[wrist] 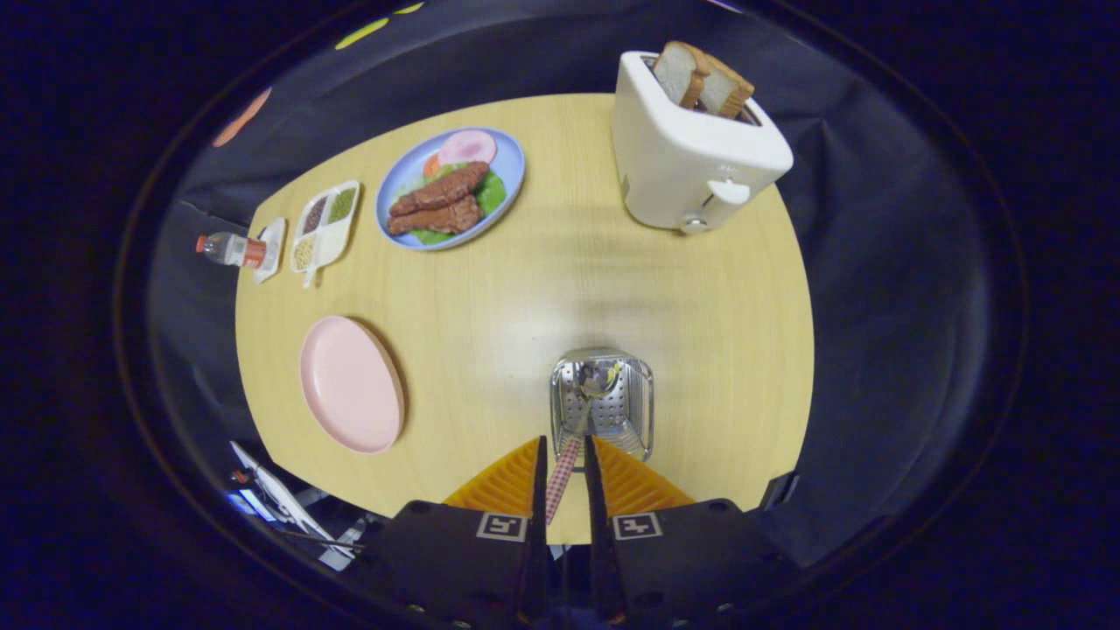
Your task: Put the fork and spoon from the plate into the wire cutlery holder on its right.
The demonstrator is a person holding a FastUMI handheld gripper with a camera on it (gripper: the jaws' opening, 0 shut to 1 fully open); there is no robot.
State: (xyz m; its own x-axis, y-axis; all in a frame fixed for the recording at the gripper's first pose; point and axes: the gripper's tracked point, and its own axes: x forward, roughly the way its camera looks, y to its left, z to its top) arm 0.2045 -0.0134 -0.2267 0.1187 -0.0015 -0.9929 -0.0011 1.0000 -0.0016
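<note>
My gripper [563, 453] is shut on the red-and-white checked handle of a spoon [560, 479]. The handle runs up between the two fingers. Its metal shaft slants forward into the wire cutlery holder [639, 411] just ahead of the fingertips, and a rounded bowl shows among the reflections inside. I cannot tell whether another piece of cutlery lies in the holder. The pink plate [350, 383] sits on the table to the left of the holder with nothing on it.
A white toaster [682, 162] with two bread slices stands at the far right of the round wooden table [542, 262]. At the far left are a blue plate of food [512, 175], a divided spice tray [325, 223] and a small bottle [229, 249].
</note>
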